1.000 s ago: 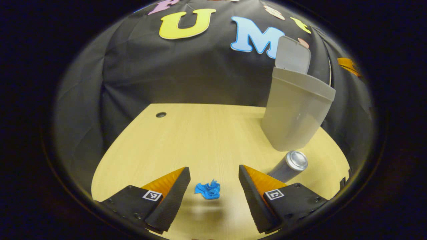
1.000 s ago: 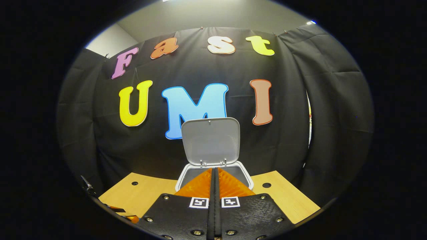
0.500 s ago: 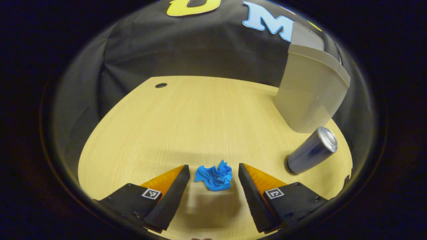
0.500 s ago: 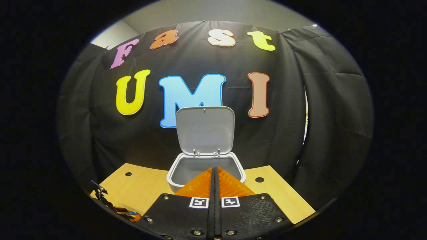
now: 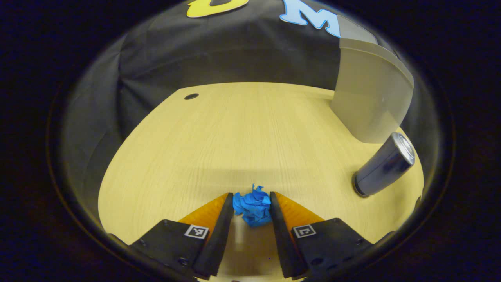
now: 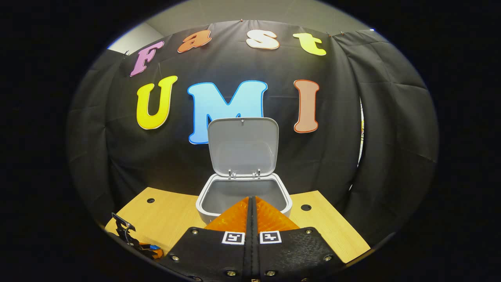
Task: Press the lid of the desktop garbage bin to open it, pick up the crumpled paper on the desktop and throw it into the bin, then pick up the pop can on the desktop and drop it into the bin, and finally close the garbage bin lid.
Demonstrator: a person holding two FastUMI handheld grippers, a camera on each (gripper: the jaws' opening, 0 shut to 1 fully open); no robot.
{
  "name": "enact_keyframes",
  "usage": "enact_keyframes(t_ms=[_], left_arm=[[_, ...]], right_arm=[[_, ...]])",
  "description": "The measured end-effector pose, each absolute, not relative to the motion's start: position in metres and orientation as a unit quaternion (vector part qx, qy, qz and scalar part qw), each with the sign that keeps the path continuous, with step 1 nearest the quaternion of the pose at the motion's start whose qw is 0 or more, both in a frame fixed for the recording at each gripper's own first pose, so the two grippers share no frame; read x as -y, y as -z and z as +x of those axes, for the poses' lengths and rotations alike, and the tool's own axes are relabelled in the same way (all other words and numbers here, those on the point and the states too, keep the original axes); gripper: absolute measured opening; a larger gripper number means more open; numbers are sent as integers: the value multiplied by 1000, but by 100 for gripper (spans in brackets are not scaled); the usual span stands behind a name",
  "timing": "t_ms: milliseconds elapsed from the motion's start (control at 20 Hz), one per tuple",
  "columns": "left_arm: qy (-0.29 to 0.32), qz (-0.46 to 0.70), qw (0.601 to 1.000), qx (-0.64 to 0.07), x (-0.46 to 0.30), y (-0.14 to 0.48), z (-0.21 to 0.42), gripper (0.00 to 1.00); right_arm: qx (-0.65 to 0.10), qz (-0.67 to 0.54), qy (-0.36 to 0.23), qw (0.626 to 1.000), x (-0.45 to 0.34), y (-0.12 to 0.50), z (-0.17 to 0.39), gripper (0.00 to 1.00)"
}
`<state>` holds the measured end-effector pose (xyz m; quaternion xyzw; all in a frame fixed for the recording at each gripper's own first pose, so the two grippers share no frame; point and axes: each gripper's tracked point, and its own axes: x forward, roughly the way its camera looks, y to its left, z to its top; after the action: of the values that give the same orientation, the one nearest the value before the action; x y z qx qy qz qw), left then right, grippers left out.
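Two jaws, left gripper [image 5: 251,205]: narrow, touching crumpled paper [image 5: 253,204] each side on desk [image 5: 235,133].
Grip: squeeze firm before lifting.
Right gripper [image 6: 252,213]: pressed together, empty, before open bin [image 6: 243,196].

Crumpled paper [image 5: 252,205] on desktop [image 5: 219,137], between left gripper [image 5: 250,209] fingers; pop can [image 5: 383,164] upright to right, just before bin [image 5: 372,98]; lid [image 6: 242,147] raised behind bin opening; right gripper [image 6: 252,213] before bin.

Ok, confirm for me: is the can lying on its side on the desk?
No, in the left gripper view the can stands upright on the desk, near the bin.
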<state>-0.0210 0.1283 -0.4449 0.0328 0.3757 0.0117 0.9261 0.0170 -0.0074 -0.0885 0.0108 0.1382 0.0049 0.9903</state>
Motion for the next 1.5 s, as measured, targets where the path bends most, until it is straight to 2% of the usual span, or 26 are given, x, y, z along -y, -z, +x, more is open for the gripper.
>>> enact_keyframes(t_ms=[50, 250, 550, 700, 1100, 1500], left_arm=[[-12, 32, 926, -377, -128, 444, -21, 49], [-9, 40, 926, -375, -125, 438, -19, 48], [1, 71, 940, -334, -112, 402, -7, 48], [4, 73, 945, -317, -107, 382, -4, 27], [20, 74, 975, -208, -74, 266, 41, 25], [105, 93, 986, -91, 27, 147, 85, 27]], right_arm=[[-139, 10, -6, 990, 8, 89, 17, 0], [-138, 11, -8, 990, 8, 89, 16, 0], [-141, 20, -13, 990, 7, 92, 6, 0], [-141, 22, -14, 990, 9, 94, 0, 0], [-152, 35, -20, 988, 15, 102, -8, 0], [-153, 48, -7, 987, 30, 109, -19, 0]])
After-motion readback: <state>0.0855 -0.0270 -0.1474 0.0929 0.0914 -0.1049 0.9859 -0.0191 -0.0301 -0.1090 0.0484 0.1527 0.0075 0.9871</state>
